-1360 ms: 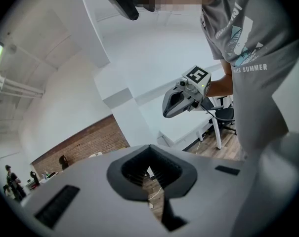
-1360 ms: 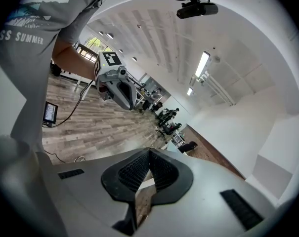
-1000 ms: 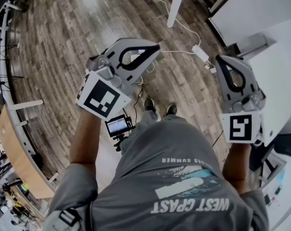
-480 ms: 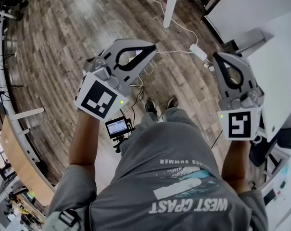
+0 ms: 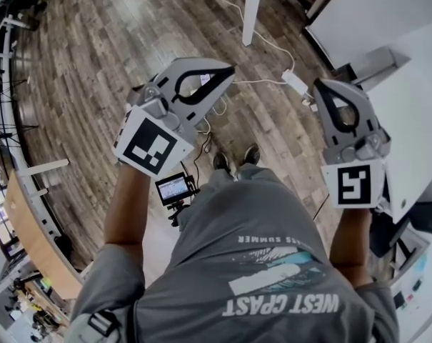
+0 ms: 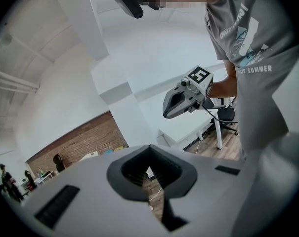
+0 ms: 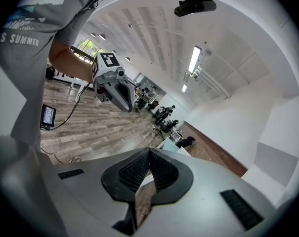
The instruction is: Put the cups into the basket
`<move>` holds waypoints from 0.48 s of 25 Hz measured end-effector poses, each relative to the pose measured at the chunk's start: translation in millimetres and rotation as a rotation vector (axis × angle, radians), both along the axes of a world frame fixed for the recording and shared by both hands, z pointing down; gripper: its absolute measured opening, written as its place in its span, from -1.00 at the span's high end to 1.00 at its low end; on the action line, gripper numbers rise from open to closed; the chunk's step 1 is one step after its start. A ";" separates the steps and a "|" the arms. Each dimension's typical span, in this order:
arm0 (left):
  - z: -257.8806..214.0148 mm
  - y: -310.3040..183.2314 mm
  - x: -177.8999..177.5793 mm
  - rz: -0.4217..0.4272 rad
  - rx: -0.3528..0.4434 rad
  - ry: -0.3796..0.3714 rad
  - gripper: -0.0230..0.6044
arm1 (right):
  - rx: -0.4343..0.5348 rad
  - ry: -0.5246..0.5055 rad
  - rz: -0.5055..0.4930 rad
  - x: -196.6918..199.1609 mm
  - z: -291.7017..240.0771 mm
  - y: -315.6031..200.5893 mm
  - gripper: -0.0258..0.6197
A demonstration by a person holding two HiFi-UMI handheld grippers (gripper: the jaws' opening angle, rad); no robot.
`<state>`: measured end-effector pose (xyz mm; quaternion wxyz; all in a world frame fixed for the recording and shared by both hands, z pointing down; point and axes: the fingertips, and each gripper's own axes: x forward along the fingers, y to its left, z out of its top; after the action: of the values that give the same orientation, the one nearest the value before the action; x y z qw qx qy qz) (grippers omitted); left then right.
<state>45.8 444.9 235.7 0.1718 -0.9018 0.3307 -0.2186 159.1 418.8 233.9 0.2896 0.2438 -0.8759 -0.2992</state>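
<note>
Cups and basket were shown in none of the three views. The left gripper [image 5: 228, 70] and right gripper [image 5: 321, 86] were seen held out at waist height over a floor [image 5: 94, 63] of brown wooden planks, the right one just beside a smooth white table [image 5: 415, 98]. Both were clenched on nothing: in each gripper's own view the ribbed dark pads [image 6: 134, 169] were seen meeting at their tips, with only a diamond-shaped hollow and a thin slit left behind them. The bodies were of matte grey plastic, each with a white cube [image 5: 153, 145] printed with a black square marker. Only from the head view could a white cable [image 5: 265, 38], a small lit monitor [image 5: 174, 187] and the grey printed T-shirt [image 5: 258, 263] be made out together. A red brick wall [image 6: 75, 144] and a black office chair [image 6: 228, 113] were revealed by the left gripper view alone; a ribbed white ceiling with a long light strip [image 7: 193, 58] was disclosed only by the right gripper view.
</note>
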 end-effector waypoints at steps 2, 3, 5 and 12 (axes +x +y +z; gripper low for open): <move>0.3 -9.3 11.9 -0.007 0.005 -0.005 0.94 | 0.000 -0.010 -0.021 8.1 2.6 -9.3 0.88; 0.6 -13.7 16.9 -0.012 0.010 -0.008 0.94 | 0.004 -0.016 -0.031 11.6 3.3 -14.1 0.88; 2.8 -21.3 23.6 -0.023 0.013 -0.018 0.94 | 0.007 -0.022 -0.044 17.6 5.6 -22.5 0.88; 7.7 -36.2 19.2 -0.025 -0.011 -0.024 0.94 | -0.016 -0.021 -0.042 15.8 10.8 -38.0 0.88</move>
<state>65.0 408.7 243.5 0.1682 -0.8957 0.3388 -0.2335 174.9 380.8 244.7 0.2759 0.2264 -0.8861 -0.2957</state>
